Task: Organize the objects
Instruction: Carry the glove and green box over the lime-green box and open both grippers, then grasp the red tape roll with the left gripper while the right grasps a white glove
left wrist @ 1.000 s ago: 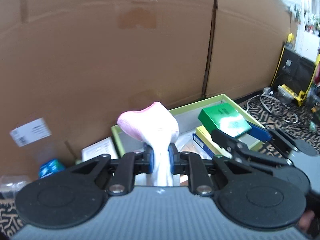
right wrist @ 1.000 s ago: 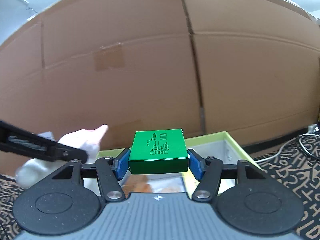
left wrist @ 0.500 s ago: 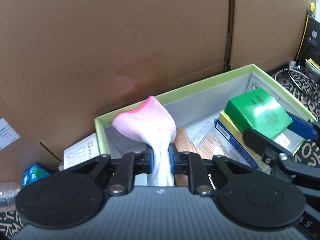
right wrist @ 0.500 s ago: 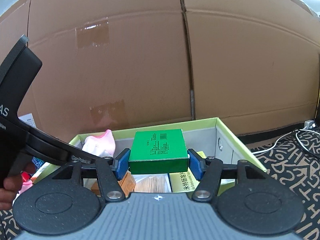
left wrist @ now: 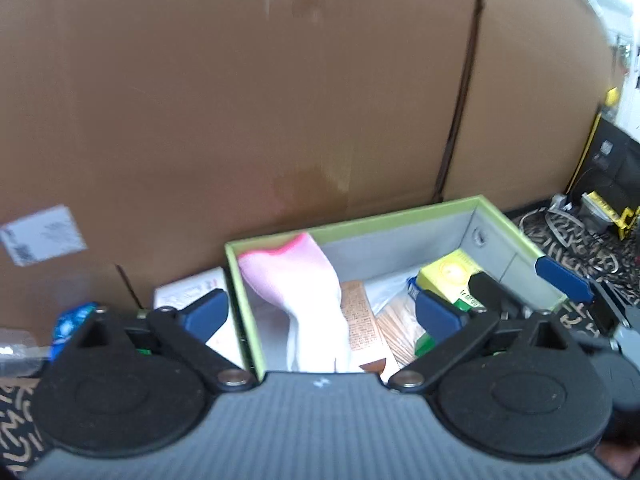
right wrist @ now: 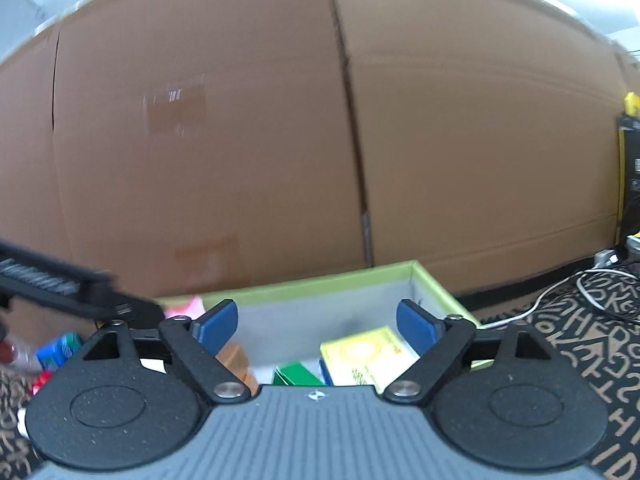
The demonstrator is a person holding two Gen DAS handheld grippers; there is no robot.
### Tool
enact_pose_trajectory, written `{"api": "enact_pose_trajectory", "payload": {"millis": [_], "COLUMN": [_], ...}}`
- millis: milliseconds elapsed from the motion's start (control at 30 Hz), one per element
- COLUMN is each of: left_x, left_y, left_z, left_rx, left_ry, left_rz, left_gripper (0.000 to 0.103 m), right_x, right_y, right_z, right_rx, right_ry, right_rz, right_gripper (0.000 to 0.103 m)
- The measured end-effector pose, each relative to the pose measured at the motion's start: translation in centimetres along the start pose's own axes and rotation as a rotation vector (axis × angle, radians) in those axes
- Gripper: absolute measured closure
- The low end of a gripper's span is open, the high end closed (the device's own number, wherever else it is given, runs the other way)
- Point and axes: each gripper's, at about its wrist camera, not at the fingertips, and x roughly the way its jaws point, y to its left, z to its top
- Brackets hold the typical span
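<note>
A green-rimmed grey box (left wrist: pixel 360 222) (right wrist: pixel 320 280) sits against a cardboard wall. A pink and white sock (left wrist: pixel 304 296) lies loose in its left end. My left gripper (left wrist: pixel 322 315) hangs over it, its jaws opening wide, and neither pad touches the sock. In the right wrist view the green box (right wrist: pixel 298 374) lies inside, beside a yellow box (right wrist: pixel 364 354) (left wrist: pixel 452 276). My right gripper (right wrist: pixel 316 326) is above it, its jaws opening, with nothing between them. One blue pad of it (left wrist: pixel 564 284) shows at the box's right side.
The tall cardboard wall (left wrist: pixel 280 100) closes off the back. A white packet (left wrist: pixel 188 292) and a blue wrapper (left wrist: pixel 72 322) lie left of the box. Brown packets (left wrist: pixel 360 320) lie inside it. Cables (right wrist: pixel 580 284) run over the patterned rug on the right.
Both grippers opened. The sock dropped from the left jaws into the box's left end. The green box fell from the right jaws down into the box.
</note>
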Motion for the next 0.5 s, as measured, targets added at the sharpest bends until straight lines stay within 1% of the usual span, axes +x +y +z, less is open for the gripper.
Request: {"api": "enact_pose_trajectory", "payload": {"millis": [100,167,200,333,433,500], "left_x": [-2.5,-3.8,-4.6,-6.6,-7.5,-8.3], "left_y": [0.3,0.8,1.7,4.1,5.8,7.4], "left_z": [-1.3,-2.6,-3.0,-6.4,-9.0,-10.5], "left_rx": [0.035,0.041,0.039,0.007,-0.019,-0.056], "left_ry": [-0.039,-0.042,-0.040,-0.039,-0.021,-0.005], "left_rz": [0.013,0.040,0.049,0.097,0.137,0.159], "left_gripper": [0.000,0.000,0.000,0.000,0.000,0.000], "right_x": [-1.2,-1.6,-1.8,-2.2,-2.6,-3.0], "right_y": [0.2,0.6,0.9,2.5,4.0,5.3], "right_z": [0.2,0.1,0.0,-0.6,-1.2,-1.7], "right_rx": [0.023,0.024,0.018,-0.031,-0.072,-0.102], "right_ry": [-0.045,-0.048,-0.046,-0.036,-0.031,-0.028], "right_rz": [0.017,0.036,0.045,0.085,0.127,0.156], "right_gripper": [0.009,0.009,0.009,0.009,0.009,0.009]}}
